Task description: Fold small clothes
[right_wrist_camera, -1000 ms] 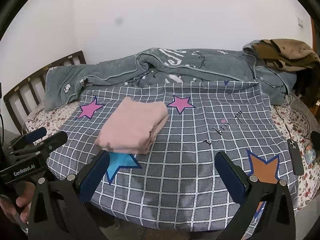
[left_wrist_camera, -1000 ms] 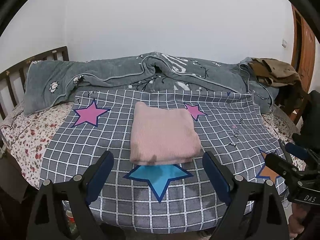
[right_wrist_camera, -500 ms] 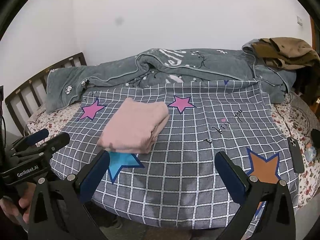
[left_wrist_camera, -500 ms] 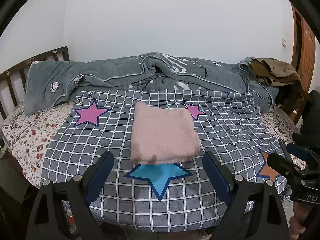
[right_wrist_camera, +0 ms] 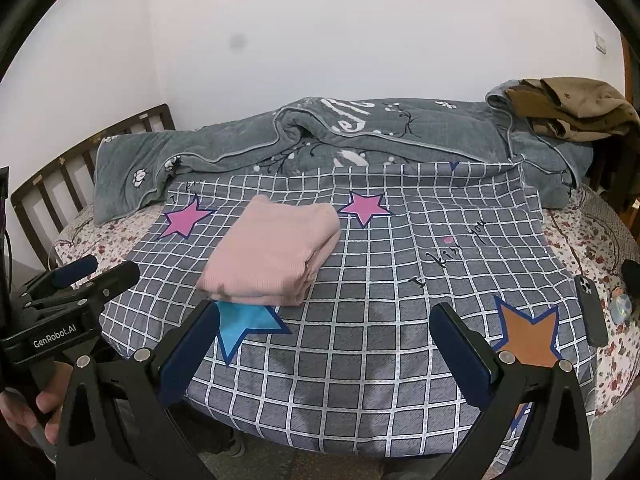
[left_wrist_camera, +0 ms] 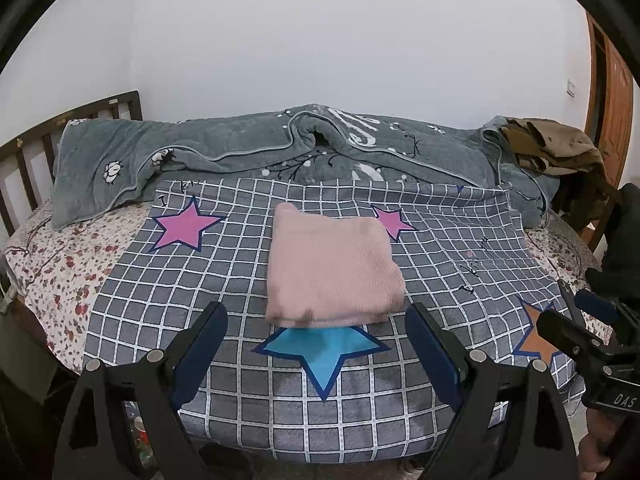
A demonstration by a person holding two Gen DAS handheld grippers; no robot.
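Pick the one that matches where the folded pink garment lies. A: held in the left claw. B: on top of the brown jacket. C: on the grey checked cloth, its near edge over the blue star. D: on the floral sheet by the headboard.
C: the folded pink garment lies on the grey checked cloth, its near edge overlapping the blue star, with neither claw touching it.

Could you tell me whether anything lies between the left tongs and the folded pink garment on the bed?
Nothing visible does. The left tongs stand open just short of the pink garment, with only the bare checked sheet and its blue star between them. The right tongs are open and off to the garment's right.
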